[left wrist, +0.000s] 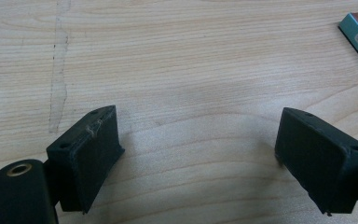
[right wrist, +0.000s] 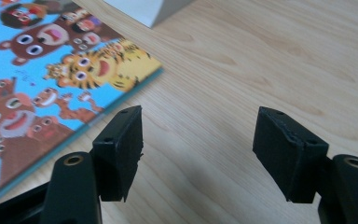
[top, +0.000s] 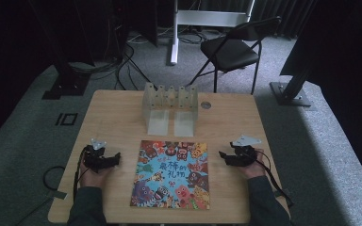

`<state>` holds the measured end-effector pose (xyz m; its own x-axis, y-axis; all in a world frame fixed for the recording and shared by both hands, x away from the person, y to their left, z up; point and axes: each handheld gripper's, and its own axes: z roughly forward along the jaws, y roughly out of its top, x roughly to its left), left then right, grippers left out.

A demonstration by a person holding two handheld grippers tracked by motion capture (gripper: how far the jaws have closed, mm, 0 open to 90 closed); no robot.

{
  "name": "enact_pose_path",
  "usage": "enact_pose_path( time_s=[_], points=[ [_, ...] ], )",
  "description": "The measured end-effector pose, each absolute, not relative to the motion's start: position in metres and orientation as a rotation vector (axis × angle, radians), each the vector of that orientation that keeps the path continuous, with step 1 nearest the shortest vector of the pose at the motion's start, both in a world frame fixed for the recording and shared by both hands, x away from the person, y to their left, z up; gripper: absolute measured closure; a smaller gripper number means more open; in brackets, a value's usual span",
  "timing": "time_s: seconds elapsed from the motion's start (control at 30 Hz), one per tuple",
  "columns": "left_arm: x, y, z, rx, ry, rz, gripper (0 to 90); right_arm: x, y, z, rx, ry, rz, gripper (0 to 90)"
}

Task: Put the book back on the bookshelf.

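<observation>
Both my sleeves come in at the table's point(top: 108, 101) near edge. My left gripper point(top: 115, 159) sits left of the picture book point(top: 173, 175), jaws spread wide over bare wood with nothing between them. My right gripper point(top: 222, 156) sits right of the book, jaws also apart and empty, just beside its cover edge point(right wrist: 121, 95). That book lies flat between my hands, face up. Beyond it stands a translucent rack point(top: 170, 99).
</observation>
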<state>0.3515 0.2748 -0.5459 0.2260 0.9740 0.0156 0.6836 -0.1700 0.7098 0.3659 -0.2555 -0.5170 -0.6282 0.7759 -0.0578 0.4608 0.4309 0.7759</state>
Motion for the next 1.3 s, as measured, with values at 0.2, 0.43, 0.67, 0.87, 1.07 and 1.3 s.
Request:
enact_pose_path(
  time_s=[0.2,0.43,0.67,0.87,1.07,1.3],
  points=[
    [0.35,0.274,-0.546,1.922,1.523,0.654,14.0,0.365,-0.246,-0.511,0.989,2.309,1.038,32.8],
    [0.35,0.274,-0.546,1.924,1.523,0.655,14.2,0.368,-0.238,-0.508,0.959,2.332,1.042,32.7],
    [0.348,0.272,-0.546,1.912,1.529,0.663,17.0,0.37,-0.225,-0.503,0.903,2.353,1.019,32.7],
    [0.348,0.272,-0.546,1.914,1.526,0.662,17.0,0.374,-0.216,-0.5,0.869,2.368,1.013,32.8],
    [0.347,0.272,-0.546,1.916,1.507,0.662,19.8,0.382,-0.208,-0.502,0.862,2.388,1.024,32.5],
    [0.346,0.271,-0.545,1.917,1.503,0.66,22.7,0.391,-0.199,-0.508,0.865,2.418,1.033,31.0]
  ],
)
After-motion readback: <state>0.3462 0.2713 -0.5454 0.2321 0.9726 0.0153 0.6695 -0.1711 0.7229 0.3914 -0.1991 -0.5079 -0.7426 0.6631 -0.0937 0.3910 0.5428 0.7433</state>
